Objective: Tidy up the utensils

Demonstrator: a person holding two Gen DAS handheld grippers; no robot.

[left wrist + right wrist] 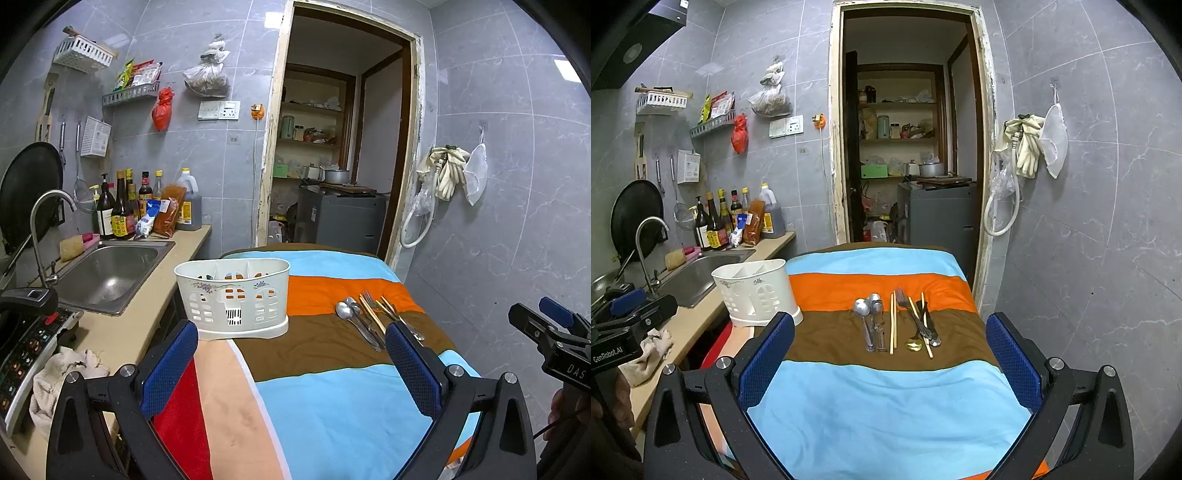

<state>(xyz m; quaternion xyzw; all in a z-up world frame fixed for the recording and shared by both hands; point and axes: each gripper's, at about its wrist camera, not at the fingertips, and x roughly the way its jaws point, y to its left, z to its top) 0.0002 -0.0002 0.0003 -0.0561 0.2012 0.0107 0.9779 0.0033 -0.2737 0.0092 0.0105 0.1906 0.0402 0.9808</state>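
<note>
A white plastic utensil caddy [234,297] [755,293] with dividers stands on the left edge of a striped cloth. To its right, on the brown stripe, lie two steel spoons [868,317] [349,314], a pair of chopsticks [893,325], a fork [910,314] [369,298], a gold spoon [914,345] and dark-handled pieces. My left gripper [291,345] is open, nothing between its blue pads, short of the caddy and utensils. My right gripper [890,339] is open too, its pads flanking the utensils from the near side without touching.
A counter with a steel sink [107,271], faucet [46,218] and sauce bottles [122,210] runs along the left. A rag [62,376] and a cooker panel [26,343] sit near the left gripper. Behind the table, a doorway [908,147] opens to shelves.
</note>
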